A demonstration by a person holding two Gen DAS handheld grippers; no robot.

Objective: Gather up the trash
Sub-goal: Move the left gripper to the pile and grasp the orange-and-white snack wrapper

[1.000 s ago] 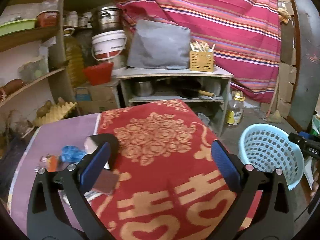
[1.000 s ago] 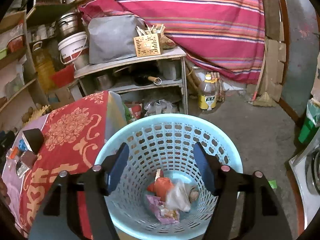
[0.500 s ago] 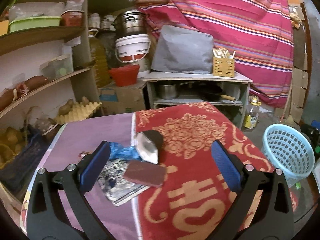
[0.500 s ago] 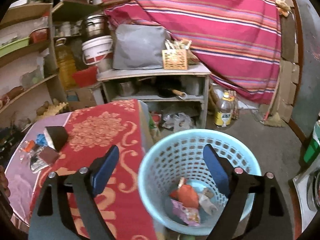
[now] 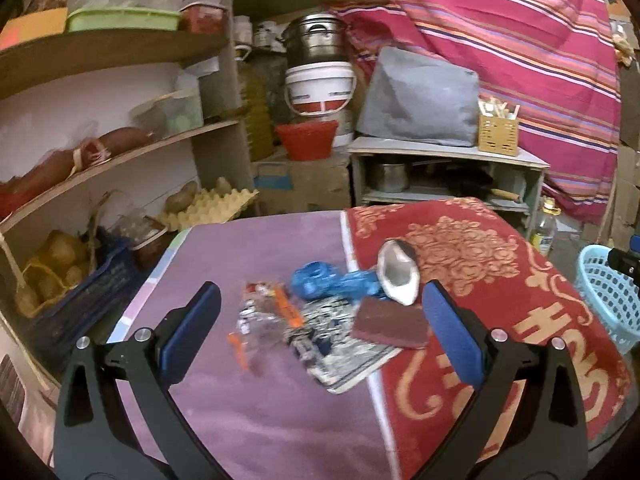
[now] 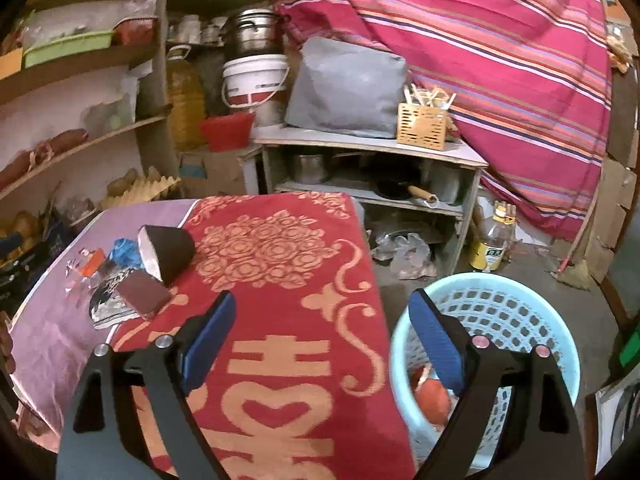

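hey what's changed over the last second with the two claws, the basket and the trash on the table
The left claw swung left from the red cloth and now frames the trash pile on the purple table. The right claw drew back from over the blue basket toward the table edge. Both are empty and open throughout; nothing was taken hold of or let go. Pile and basket contents look unchanged.

A striped red cloth (image 6: pixel 480 40) hangs behind a grey shelf unit (image 6: pixel 360 148) holding a grey bag (image 6: pixel 344 88) and yellow caddy (image 6: pixel 422 126); a white bucket (image 5: pixel 320 90) sits under a steel pot (image 5: pixel 316 42), egg trays (image 5: pixel 208 210) beside.
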